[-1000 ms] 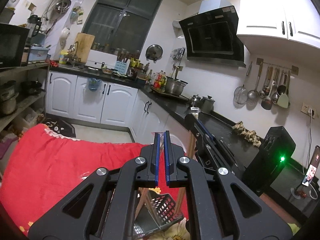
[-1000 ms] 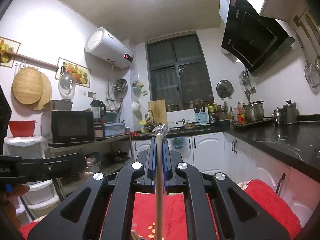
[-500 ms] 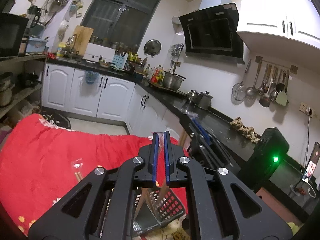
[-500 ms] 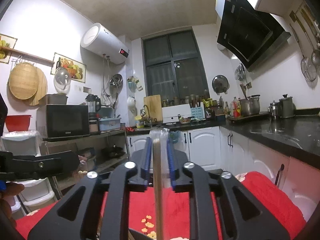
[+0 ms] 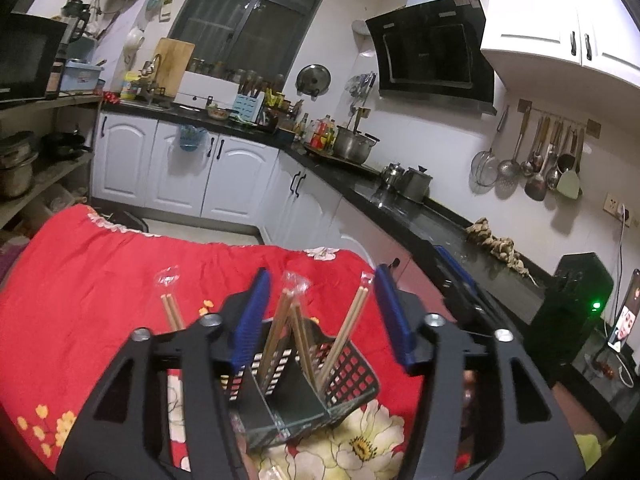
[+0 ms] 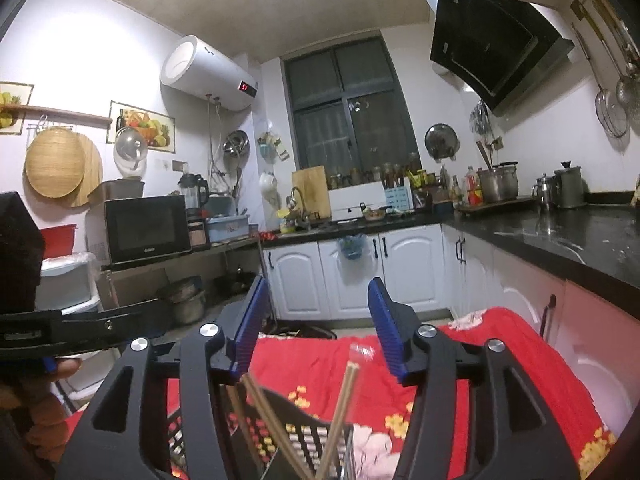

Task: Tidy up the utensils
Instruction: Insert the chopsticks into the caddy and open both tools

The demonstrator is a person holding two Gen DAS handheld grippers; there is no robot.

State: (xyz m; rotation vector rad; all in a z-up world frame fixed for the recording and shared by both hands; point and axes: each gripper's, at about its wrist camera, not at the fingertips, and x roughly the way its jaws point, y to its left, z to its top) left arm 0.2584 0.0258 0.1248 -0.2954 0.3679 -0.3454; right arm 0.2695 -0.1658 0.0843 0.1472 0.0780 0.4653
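Note:
A black mesh utensil basket (image 5: pixel 352 376) stands on the red floral tablecloth (image 5: pixel 80 300). Several wrapped pairs of wooden chopsticks (image 5: pixel 344 332) lean upright in it. One more wrapped pair (image 5: pixel 172 312) lies on the cloth to its left. My left gripper (image 5: pixel 320 312) is open and empty, just above the basket. My right gripper (image 6: pixel 314 320) is open and empty too, over the same basket (image 6: pixel 300 436), with chopsticks (image 6: pixel 342 404) standing below its jaws. The right gripper also shows in the left wrist view (image 5: pixel 456 280).
A black kitchen counter (image 5: pixel 420 216) with pots runs along the right behind the table. White cabinets (image 5: pixel 180 176) stand at the back. A phone on a stand (image 5: pixel 624 324) and a black box with a green light (image 5: pixel 572 308) sit at the right.
My right gripper has opened and let its chopsticks drop into the basket. My left gripper has opened too and tipped down toward the basket.

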